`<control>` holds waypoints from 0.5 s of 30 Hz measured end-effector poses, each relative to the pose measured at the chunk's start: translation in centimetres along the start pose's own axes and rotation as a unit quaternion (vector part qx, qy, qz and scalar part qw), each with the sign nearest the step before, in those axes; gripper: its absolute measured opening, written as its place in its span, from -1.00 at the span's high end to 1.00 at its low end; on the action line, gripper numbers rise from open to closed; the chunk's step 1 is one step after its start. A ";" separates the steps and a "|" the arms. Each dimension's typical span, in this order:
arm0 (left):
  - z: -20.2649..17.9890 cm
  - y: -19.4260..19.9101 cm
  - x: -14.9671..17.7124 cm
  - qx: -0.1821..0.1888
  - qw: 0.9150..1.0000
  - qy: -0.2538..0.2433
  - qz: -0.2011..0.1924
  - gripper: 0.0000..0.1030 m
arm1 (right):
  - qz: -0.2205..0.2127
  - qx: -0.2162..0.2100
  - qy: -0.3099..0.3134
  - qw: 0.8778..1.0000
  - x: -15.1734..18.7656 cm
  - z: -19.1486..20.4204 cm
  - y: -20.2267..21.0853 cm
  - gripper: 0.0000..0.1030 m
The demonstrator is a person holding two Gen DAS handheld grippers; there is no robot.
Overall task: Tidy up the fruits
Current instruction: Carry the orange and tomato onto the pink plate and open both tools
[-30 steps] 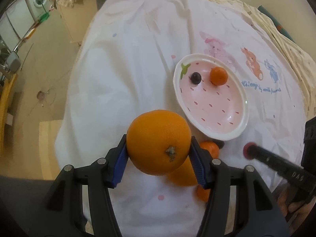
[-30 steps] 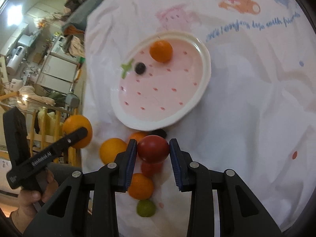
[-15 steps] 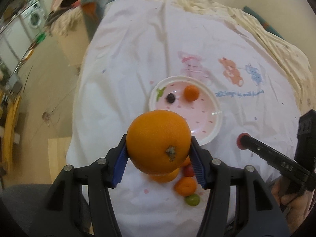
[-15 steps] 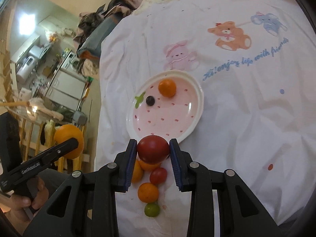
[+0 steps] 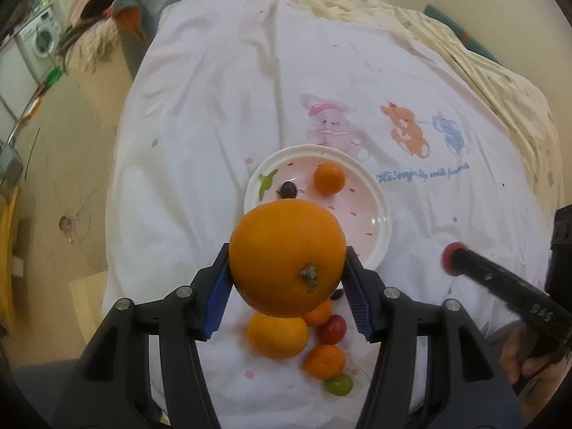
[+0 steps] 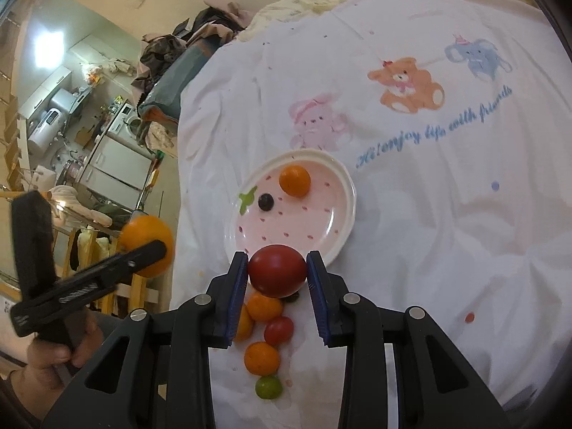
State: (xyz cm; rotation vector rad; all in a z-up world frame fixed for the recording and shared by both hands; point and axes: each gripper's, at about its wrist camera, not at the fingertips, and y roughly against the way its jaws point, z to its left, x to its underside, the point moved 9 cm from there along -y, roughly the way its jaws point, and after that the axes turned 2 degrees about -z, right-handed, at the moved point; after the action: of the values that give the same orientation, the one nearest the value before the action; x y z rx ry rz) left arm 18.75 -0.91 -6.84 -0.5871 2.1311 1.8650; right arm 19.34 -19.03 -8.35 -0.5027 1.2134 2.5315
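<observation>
My left gripper [image 5: 287,272] is shut on a large orange [image 5: 287,255], held well above the cloth; the same orange [image 6: 146,245] shows at the left of the right wrist view. My right gripper [image 6: 277,274] is shut on a red tomato [image 6: 277,274], raised over the near rim of the pink plate [image 6: 311,243]. The plate [image 5: 371,214] holds a small orange [image 5: 329,178] and a dark grape [image 5: 288,189]. Below both grippers a cluster of fruit lies on the cloth: an orange [image 5: 277,336], small oranges [image 6: 261,358], a small tomato [image 6: 279,330] and a green fruit [image 6: 268,387].
A white cloth [image 6: 447,214] printed with cartoon animals covers the surface and drops off at its left edge toward the floor [image 5: 60,186]. Piled clothes [image 6: 171,57] and kitchen appliances stand beyond. A hand [image 6: 53,350] grips the left tool.
Both grippers have risen with their fruit, so plate and fruit cluster look smaller and farther below. Grips are unchanged.
</observation>
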 end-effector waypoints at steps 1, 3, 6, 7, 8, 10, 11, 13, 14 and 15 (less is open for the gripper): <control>0.4 -0.2 -0.1 -0.003 1.000 0.005 0.001 -0.05 | 0.000 -0.002 0.001 1.000 -0.3 0.0 -0.1 0.32; 1.2 -0.6 -0.3 -0.008 1.000 0.014 0.001 -0.05 | 0.001 -0.005 0.010 1.000 -1.4 0.3 -0.6 0.32; 2.2 -1.1 -1.1 -0.008 1.000 0.025 -0.003 -0.05 | 0.008 -0.010 0.019 1.000 -2.7 0.5 -1.6 0.32; 2.4 -1.4 -1.3 -0.010 1.000 0.026 -0.002 -0.05 | 0.012 -0.009 0.024 1.000 -3.2 0.6 -2.1 0.32; 2.6 -1.8 -1.5 -0.012 1.000 0.026 0.000 -0.05 | 0.015 -0.006 0.029 0.999 -3.4 0.6 -2.5 0.32; 2.7 -2.6 -1.9 -0.012 1.000 0.027 0.008 -0.05 | 0.024 0.002 0.040 0.999 -3.9 0.5 -3.6 0.31; 2.5 -3.3 -2.1 -0.010 0.999 0.029 0.016 -0.05 | 0.029 0.008 0.048 0.998 -4.3 0.4 -4.4 0.32; 2.0 -4.1 -2.6 -0.005 1.000 0.024 0.018 -0.05 | 0.038 0.019 0.054 0.998 -4.6 0.1 -5.5 0.32; 1.6 -4.7 -2.9 -0.005 1.000 0.016 0.019 -0.05 | 0.041 0.021 0.055 0.997 -4.8 -0.1 -6.1 0.31; 1.3 -5.2 -3.0 -0.005 1.000 0.012 0.022 -0.05 | 0.045 0.024 0.056 0.997 -5.0 -0.4 -6.8 0.31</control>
State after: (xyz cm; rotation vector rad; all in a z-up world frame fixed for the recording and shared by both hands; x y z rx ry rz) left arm 23.69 0.30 -10.36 -0.5723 2.1676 1.9013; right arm 26.60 -15.79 -11.13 -0.5999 1.3621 2.5725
